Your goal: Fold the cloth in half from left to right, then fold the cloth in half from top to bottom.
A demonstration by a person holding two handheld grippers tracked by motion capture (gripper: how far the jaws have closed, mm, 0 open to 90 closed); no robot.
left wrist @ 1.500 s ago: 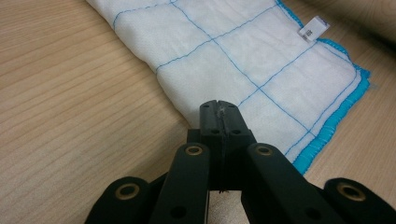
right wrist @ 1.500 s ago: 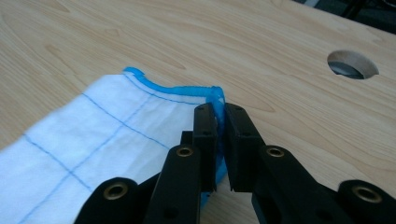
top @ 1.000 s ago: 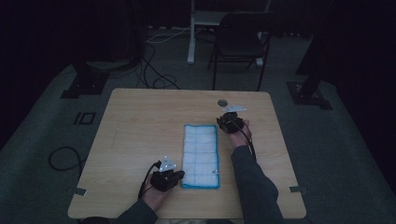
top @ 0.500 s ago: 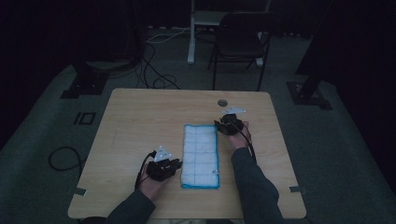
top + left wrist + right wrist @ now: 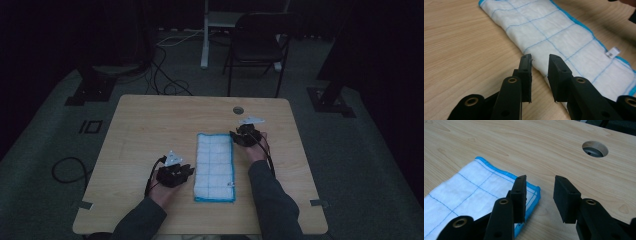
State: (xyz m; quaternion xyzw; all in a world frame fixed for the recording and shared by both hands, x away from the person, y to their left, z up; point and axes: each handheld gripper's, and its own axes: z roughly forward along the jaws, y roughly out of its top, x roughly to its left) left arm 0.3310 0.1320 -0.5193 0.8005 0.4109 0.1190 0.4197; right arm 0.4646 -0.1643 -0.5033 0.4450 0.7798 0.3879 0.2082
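Folded white cloth with thin blue grid stitching and bright blue hem, small tag near one corner, lying flat as a long strip beside the table's round hole. Left gripper just opened, empty at the cloth's near left edge. Right gripper likewise just parted, empty, at its far right corner.

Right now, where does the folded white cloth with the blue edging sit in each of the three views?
High view: the cloth lies lengthwise at the table's middle, between the two grippers.
Left gripper view: it runs from top centre to the lower right, past the jaws, its small white tag at right.
Right gripper view: its corner fills the lower left, beside the left jaw.
Shared landmark: the cloth's blue border, on the light wooden table.
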